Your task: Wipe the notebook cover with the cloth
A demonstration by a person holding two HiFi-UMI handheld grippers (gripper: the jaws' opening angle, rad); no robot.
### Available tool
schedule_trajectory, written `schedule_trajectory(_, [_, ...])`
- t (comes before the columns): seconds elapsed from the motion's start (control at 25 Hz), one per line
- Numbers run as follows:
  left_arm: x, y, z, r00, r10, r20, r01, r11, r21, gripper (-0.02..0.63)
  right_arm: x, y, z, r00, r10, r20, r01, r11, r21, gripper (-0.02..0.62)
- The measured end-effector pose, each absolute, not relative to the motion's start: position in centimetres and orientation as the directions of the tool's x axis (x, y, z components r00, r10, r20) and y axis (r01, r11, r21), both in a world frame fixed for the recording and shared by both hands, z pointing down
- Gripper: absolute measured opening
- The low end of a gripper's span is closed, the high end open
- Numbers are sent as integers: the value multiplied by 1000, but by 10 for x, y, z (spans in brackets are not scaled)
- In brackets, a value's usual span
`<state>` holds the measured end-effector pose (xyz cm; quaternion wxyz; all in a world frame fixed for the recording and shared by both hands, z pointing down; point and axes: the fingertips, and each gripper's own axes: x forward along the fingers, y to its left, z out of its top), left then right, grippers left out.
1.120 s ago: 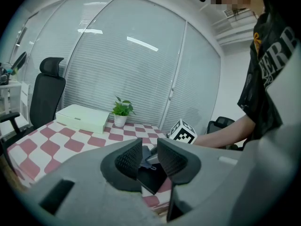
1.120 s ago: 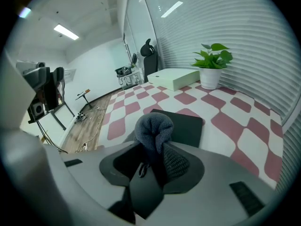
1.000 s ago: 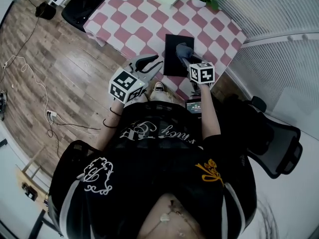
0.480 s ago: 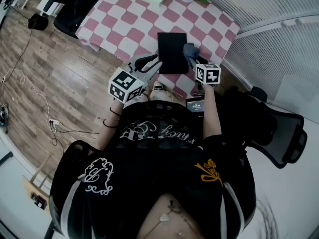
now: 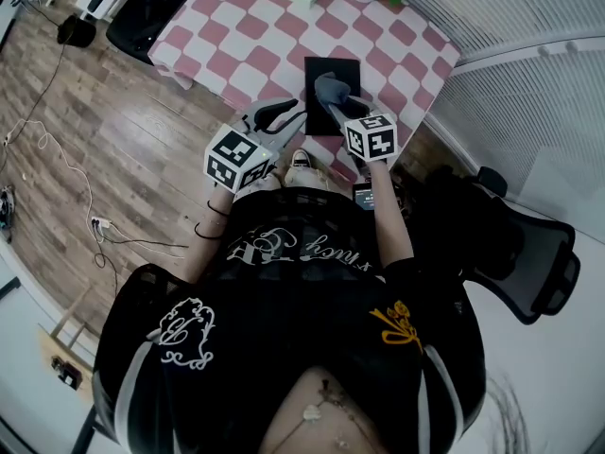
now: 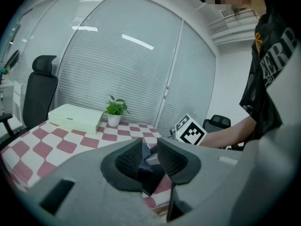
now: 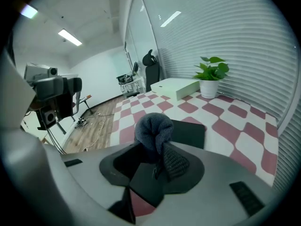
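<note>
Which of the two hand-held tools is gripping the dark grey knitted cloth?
The right tool, shut on the dark grey knitted cloth over the flat black notebook. The left tool is empty, its jaws slightly apart.

Black and grey on pink checks
The tabletop (image 5: 255, 36) is checked pink and white; the notebook (image 5: 319, 68) is plain black, the cloth (image 5: 332, 90) dark grey, the floor (image 5: 132, 130) brown wood-grain.

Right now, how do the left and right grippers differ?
The right gripper is shut on the bunched dark grey cloth; the left gripper has its jaws slightly apart, holding nothing. The right gripper sits over the flat black notebook; the left gripper hangs beside it, off the cover. Both are the same grey two-jaw build.
</note>
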<state>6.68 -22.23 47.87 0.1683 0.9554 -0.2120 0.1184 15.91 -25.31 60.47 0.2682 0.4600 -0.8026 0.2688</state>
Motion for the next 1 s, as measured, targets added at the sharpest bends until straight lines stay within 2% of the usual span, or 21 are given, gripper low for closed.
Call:
schedule_trajectory(0.24, [56, -218, 479, 871, -390, 299, -469, -841, 271, 95, 101, -236, 618, -520, -498, 694, -807, 552, -208, 130])
schedule_trajectory(0.4, [50, -215, 480, 864, -403, 301, -482, -833, 271, 95, 90, -222, 632, -528, -451, 719, -789, 574, -220, 130])
schedule_trajectory(0.68, [47, -209, 482, 864, -400, 305, -482, -833, 273, 95, 114, -218, 640, -492, -467, 735, -823, 524, -218, 130])
schedule_trajectory(1.0, [60, -201, 482, 884, -358, 302, -439, -856, 273, 95, 176, -211, 639, -398, -538, 743, -899, 391, -198, 130])
